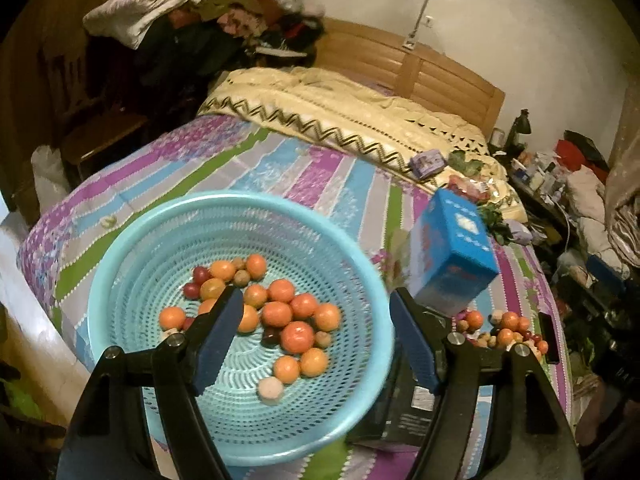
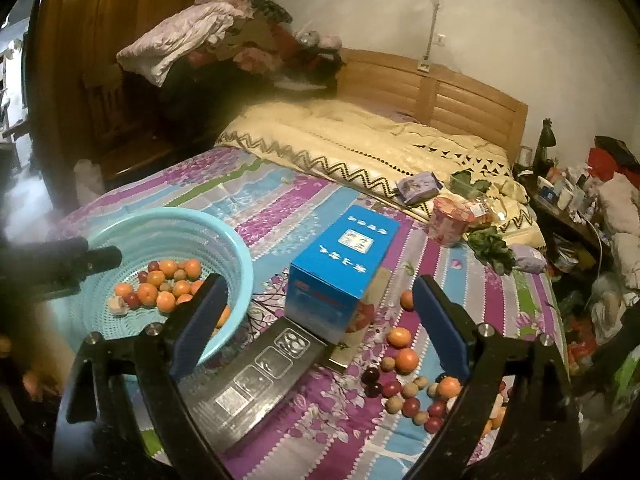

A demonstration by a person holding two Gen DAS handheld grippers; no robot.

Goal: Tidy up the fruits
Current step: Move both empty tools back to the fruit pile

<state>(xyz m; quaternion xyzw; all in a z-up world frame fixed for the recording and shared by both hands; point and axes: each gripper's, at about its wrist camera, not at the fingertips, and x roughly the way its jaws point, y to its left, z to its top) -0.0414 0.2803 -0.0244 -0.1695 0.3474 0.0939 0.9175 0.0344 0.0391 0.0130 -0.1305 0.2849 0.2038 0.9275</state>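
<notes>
Left wrist view shows the left hand-held gripper [image 1: 316, 332] above a light blue basket [image 1: 132, 248], its jaws apart with nothing between them. In the basket lie many orange fruits [image 1: 297, 336], some dark red ones [image 1: 192, 290] and a few small brown ones. The basket stands on a bed [image 1: 280, 176] with a striped sheet. Just beside the basket, on its right, a blue box [image 1: 452, 256] rests on a black box [image 2: 256, 384]. On the far side of the blue box from the basket, loose fruits [image 2: 406, 360] lie scattered on the sheet. In the right wrist view the right hand-held gripper [image 2: 320, 328] is open and empty, over the boxes, between the basket and the loose fruits.
</notes>
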